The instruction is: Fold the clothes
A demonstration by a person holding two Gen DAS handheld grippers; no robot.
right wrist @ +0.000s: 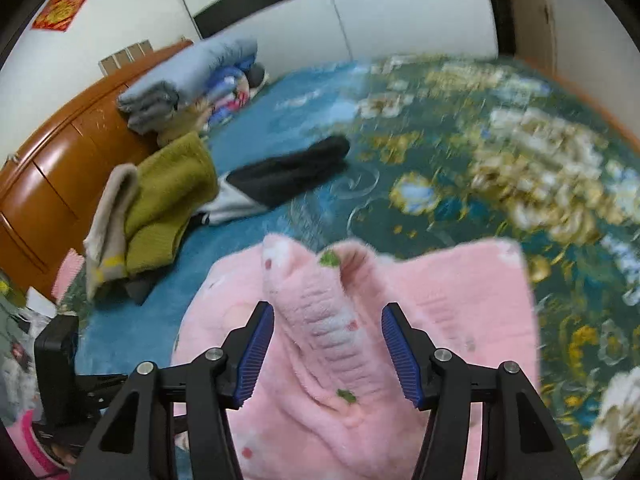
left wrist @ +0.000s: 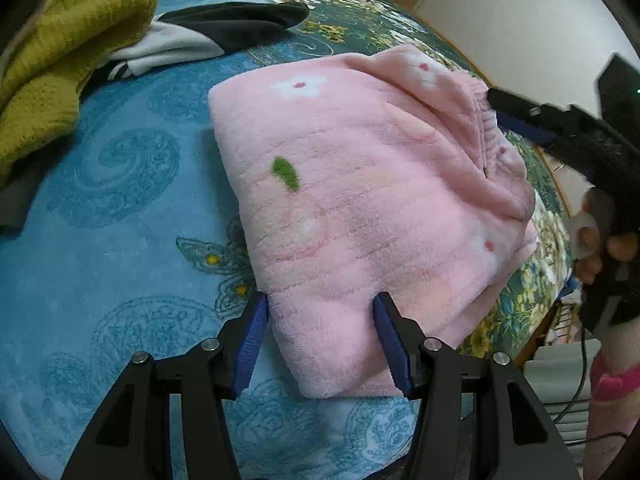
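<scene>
Two grippers, one garment, logged as I see them through the wrist views.

Item: pink fleece garment [left wrist: 360, 208], folded into a thick pad on the blue patterned bedspread [left wrist: 120, 240]. In the left wrist view it fills the centre and right of the frame. Its long axis runs from the lower centre up toward the upper right; the ribbed elastic band [left wrist: 486, 128] sits at that upper right end, so I judge the waist or cuff points away from my left tool.

Item: left gripper [left wrist: 320, 320], lower centre of its frame. Jaws spread wide, straddling the garment's near edge, one blue pad at the cloth's left border and one on top of it. Nothing pinched. I read this as a bracket to steady the pad or line up a pinch on the near edge.

Item: right gripper [right wrist: 328, 344], lower centre of its frame. Jaws likewise parted, a raised ridge of the ribbed band standing between the pads without either visibly touching it. Gripping nothing, by my reading. The background is smeared, so I judge this tool is moving.

Item: olive knit [left wrist: 72, 40] and black-and-white garment [left wrist: 224, 28], heaped at upper left, well apart from the pink one.

Whether more folds follow, I cannot tell.
</scene>
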